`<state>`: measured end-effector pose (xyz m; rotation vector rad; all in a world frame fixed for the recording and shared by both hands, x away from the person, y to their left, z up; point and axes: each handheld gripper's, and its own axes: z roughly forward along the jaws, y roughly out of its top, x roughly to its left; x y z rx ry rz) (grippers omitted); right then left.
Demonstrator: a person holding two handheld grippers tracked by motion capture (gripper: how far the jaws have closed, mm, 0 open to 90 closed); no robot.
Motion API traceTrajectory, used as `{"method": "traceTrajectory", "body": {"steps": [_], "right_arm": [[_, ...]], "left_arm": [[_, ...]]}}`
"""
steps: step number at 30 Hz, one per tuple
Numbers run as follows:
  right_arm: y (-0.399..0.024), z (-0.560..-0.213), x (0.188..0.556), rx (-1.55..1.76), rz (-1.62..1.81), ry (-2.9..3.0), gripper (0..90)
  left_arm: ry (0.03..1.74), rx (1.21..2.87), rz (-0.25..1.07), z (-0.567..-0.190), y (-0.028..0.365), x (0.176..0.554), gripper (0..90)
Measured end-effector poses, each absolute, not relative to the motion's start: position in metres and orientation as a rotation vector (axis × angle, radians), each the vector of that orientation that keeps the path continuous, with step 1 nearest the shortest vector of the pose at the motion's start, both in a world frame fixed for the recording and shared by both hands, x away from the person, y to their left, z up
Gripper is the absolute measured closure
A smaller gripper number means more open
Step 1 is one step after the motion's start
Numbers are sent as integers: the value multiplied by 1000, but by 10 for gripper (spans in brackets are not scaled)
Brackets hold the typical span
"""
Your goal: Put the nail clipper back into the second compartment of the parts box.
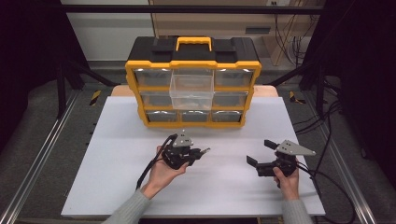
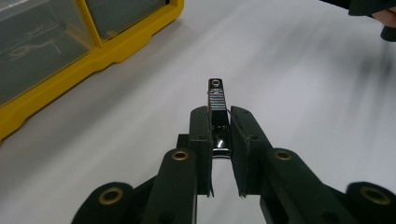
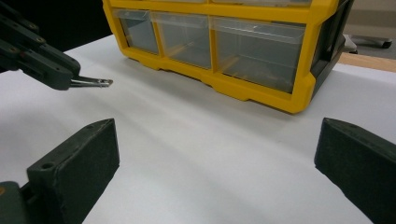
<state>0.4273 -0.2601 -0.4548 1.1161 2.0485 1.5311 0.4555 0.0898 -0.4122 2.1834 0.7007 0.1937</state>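
Observation:
My left gripper [image 1: 200, 152] [image 2: 218, 116] is shut on a small metal nail clipper [image 2: 216, 95], which sticks out past the jaw tips above the white table. From the right gripper view the clipper's tip [image 3: 93, 82] shows at the upper left, held off the surface. My right gripper [image 1: 259, 153] [image 3: 217, 149] stands wide open over the table at the right, with nothing between its jaws. A yellow and black drawer organizer [image 1: 192, 84] stands at the back of the table; its upper middle clear drawer [image 1: 192, 91] is pulled out.
The white tabletop [image 1: 116, 154] spreads between the organizer and the person's hands. Cables [image 1: 327, 182] trail off the table's right side. Metal frame rails [image 1: 28, 172] run along both sides of the table.

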Motion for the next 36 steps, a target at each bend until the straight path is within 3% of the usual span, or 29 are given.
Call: {"method": "traceTrajectory", "body": {"steps": [36], "right_arm": [[-262,-456,428,1125,1532,2051,5]], "left_arm": [[699,2092,233,-359,125,447,788]]}}
